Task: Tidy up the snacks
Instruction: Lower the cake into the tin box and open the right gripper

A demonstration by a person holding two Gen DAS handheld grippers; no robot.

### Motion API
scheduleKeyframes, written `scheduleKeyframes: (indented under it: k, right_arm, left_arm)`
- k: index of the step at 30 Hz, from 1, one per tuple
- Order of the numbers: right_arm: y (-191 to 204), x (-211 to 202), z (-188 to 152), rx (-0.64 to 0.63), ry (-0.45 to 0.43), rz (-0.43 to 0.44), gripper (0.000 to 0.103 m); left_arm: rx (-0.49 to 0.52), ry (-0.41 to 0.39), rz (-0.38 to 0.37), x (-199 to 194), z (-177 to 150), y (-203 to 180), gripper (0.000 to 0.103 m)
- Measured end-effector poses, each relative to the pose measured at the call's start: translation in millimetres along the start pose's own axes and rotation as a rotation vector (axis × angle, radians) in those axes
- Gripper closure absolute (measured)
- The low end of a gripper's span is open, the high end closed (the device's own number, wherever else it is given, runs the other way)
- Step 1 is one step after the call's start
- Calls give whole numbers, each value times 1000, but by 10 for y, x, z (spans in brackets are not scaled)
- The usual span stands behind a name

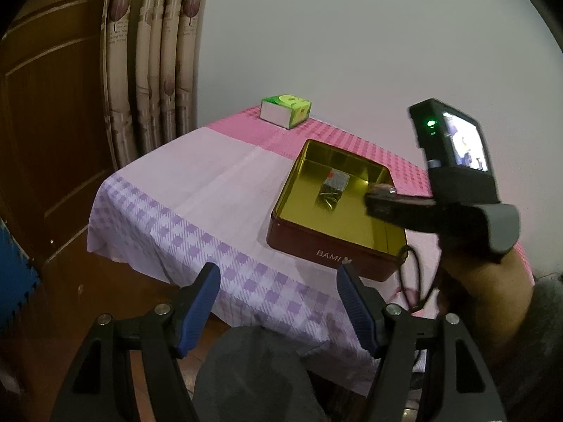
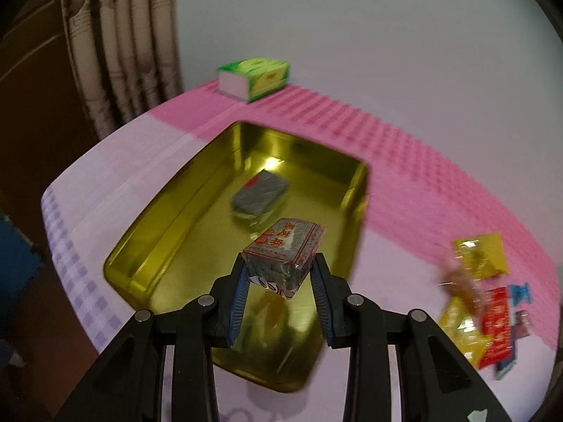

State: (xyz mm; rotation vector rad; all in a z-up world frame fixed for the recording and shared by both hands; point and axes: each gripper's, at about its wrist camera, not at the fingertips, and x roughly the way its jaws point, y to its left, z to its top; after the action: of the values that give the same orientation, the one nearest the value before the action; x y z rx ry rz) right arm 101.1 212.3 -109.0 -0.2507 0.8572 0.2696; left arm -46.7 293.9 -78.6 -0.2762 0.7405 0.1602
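Left wrist view: left gripper [image 1: 278, 311] hung released off the table [image 1: 197, 176] edge, nothing between its pads; tin [image 1: 337, 207] held one wrapped block.
Right wrist view: right gripper [image 2: 281, 281] was clenched on a paper-wrapped snack block [image 2: 283, 251] above the tin [image 2: 183, 218]; grey block [image 2: 258, 195] lay inside, loose packets [image 2: 492, 302] on the cloth.
Handling: block looked light, stiff, slick-wrapped; flat sides judged the best hold.
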Motion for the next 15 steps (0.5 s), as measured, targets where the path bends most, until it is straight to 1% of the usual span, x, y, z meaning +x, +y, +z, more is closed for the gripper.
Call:
scheduleKeyframes:
  k: [2,5,15]
  right_arm:
    - [51,69,-26,2,9,12,72]
    - [95,203,-35,4,22,6,72]
    - [9,650,34,53,91,-8,71]
  left_arm:
    - [-2,2,1,12,4,10,33]
    - [-9,9,0,34,7,25,33]
    - [-38,43,-9,127,19,95,33]
